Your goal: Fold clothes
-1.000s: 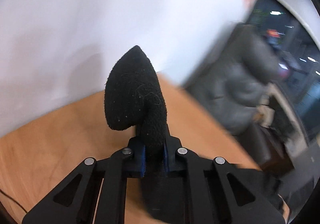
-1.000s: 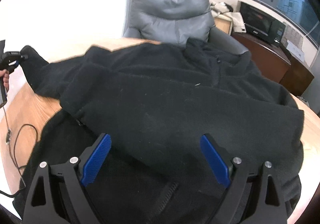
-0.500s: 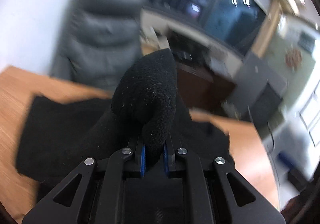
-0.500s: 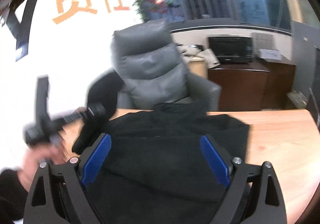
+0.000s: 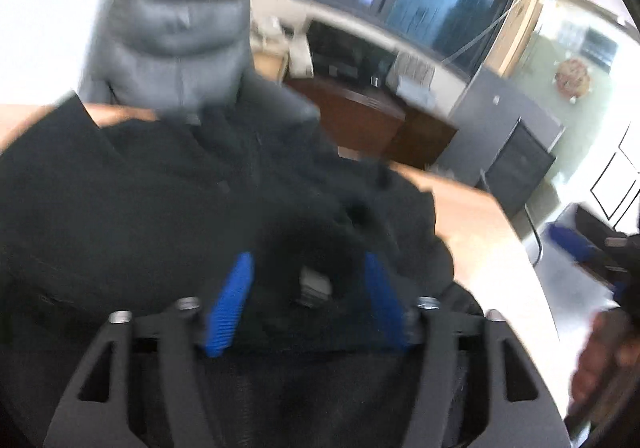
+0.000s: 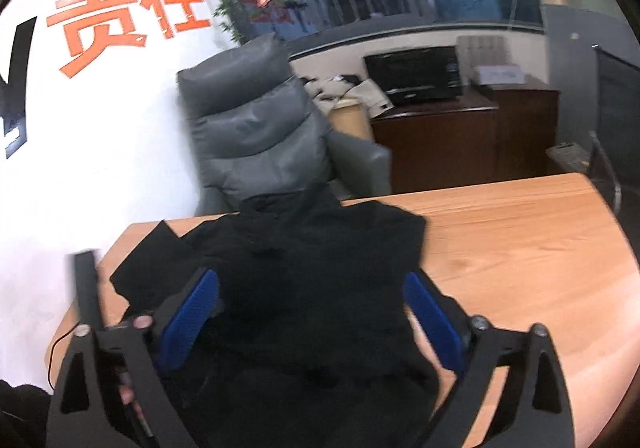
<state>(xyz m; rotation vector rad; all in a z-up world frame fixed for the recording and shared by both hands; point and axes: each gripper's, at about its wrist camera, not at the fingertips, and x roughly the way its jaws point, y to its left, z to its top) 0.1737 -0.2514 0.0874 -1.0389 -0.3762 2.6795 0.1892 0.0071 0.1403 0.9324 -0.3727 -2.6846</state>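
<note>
Garment: black fleece top (image 6: 320, 268) lies on the wood surface (image 6: 520, 248), collar end toward the grey chair (image 6: 256, 135), hem end toward the operator. Long axis runs approx. collar-to-hem, i.e. straight away from both tools.

Left tool (image 5: 308, 292): jaws opening. A bunched cuff/sleeve end (image 5: 316, 248) sits between the blue pads, but pads appear clear of it, no pinch. Sleeve looks laid across the garment body; view is blurred, so exact lie is uncertain.

Right tool (image 6: 312, 312): spread wide, nothing pinched. Hovers over the near/hem part of the garment, fabric directly below and ahead of it.

Key relation: garment lies directly ahead of and under both tools; right tool reads closer to the hem edge, left tool is over mid-body, toward the garment's right side.

Containers: none visible in either view.

Est. step: sleeve fold-in being released; hem-to-collar fold not yet done.
</note>
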